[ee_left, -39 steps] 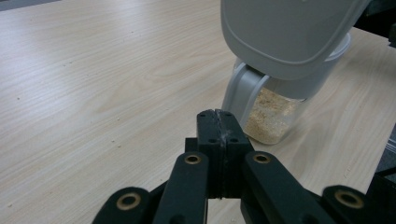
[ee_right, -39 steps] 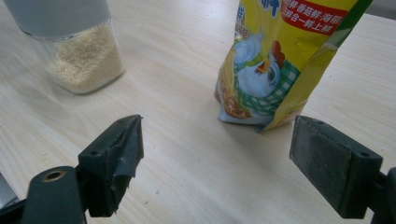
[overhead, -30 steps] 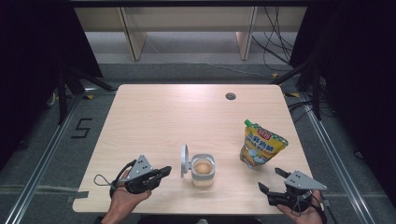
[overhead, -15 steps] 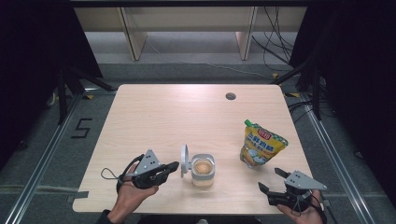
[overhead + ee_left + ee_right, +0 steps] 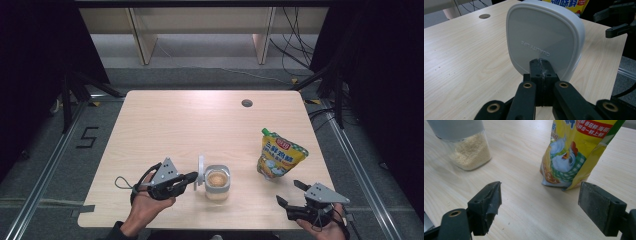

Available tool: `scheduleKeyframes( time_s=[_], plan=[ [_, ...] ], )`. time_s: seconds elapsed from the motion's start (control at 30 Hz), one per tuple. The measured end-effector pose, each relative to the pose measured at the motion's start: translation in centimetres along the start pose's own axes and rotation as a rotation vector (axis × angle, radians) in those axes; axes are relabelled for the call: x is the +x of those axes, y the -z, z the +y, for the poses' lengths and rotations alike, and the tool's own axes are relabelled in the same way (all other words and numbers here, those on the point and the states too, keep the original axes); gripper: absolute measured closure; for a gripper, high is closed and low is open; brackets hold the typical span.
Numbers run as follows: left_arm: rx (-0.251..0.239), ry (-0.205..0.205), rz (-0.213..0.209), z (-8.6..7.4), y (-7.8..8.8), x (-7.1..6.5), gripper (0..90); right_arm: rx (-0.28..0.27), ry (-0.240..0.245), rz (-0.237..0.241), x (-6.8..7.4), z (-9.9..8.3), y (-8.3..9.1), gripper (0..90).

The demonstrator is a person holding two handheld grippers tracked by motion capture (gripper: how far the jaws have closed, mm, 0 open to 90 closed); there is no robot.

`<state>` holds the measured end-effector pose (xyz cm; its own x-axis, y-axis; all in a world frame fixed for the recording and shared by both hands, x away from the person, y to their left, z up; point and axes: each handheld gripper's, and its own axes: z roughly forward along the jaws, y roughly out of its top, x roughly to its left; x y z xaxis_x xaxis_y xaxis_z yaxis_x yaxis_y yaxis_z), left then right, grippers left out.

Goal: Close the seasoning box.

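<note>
My left hand-held gripper, jaws together, nears the jar's upright white lid by the tabletop's near edge; my right hand-held gripper gapes, clamping nothing.

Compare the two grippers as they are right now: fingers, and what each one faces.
The left gripper has its fingers pressed together, empty; the right gripper has its fingers spread wide, also empty. The left gripper's tips sit right at the upright white lid of the jar; the right gripper faces the yellow pouch across a gap. Both sit low by the table's near edge.
</note>
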<state>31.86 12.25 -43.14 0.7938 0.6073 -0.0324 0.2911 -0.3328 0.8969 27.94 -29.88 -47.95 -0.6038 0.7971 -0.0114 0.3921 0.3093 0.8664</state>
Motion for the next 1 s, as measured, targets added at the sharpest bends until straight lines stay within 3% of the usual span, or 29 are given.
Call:
scheduleKeyframes(
  time_s=[0.07,0.13,0.23,0.27,0.3,0.33,0.37,0.47,0.63,0.77,0.8,0.9,0.93,1.0],
  plan=[
    [0.003,0.010,-0.001,0.09,-0.09,-0.17,89.2,0.007,-0.019,-0.006,0.13,-0.01,0.09,19.9],
    [0.001,-0.010,-0.008,0.26,-0.27,-0.20,89.2,0.014,-0.040,-0.004,0.24,-0.02,0.13,19.9],
    [0.007,0.000,-0.015,0.30,-0.54,-0.46,89.2,0.005,0.002,0.001,0.00,-0.01,-0.04,20.0],
    [0.004,-0.003,-0.020,0.34,-0.71,-0.50,89.2,0.015,-0.041,-0.005,0.37,-0.06,0.09,20.0],
    [0.008,-0.014,-0.017,0.41,-0.70,-0.51,89.2,0.012,-0.045,0.003,0.39,-0.02,0.04,20.0],
    [0.008,-0.011,-0.020,0.45,-0.78,-0.55,89.2,0.005,-0.020,0.004,0.19,-0.01,-0.04,20.0],
    [0.009,-0.001,-0.021,0.45,-0.82,-0.64,89.2,0.003,-0.023,0.007,0.21,0.00,-0.06,20.0],
    [0.006,-0.025,-0.029,0.59,-0.92,-0.60,89.2,0.004,-0.019,0.010,0.22,0.01,-0.08,20.0],
    [-0.015,0.011,-0.030,0.65,-0.65,-0.48,89.1,0.004,-0.020,0.010,0.22,0.00,-0.08,19.9],
    [-0.014,-0.009,-0.022,0.80,-0.27,-0.12,89.0,0.002,-0.013,0.008,0.21,0.01,-0.09,19.9],
    [-0.018,0.006,-0.021,0.80,-0.23,-0.16,89.0,0.002,-0.013,0.008,0.21,0.01,-0.09,20.0],
    [-0.021,-0.006,-0.022,0.86,-0.07,0.03,88.9,0.001,-0.014,0.008,0.20,0.01,-0.08,19.9],
    [-0.022,0.012,-0.019,0.83,-0.03,-0.04,88.8,0.001,-0.013,0.008,0.20,0.02,-0.08,19.9],
    [-0.028,-0.001,-0.031,0.81,0.01,0.17,88.2,0.001,-0.010,0.005,0.18,0.02,-0.07,19.9]
  ],
)
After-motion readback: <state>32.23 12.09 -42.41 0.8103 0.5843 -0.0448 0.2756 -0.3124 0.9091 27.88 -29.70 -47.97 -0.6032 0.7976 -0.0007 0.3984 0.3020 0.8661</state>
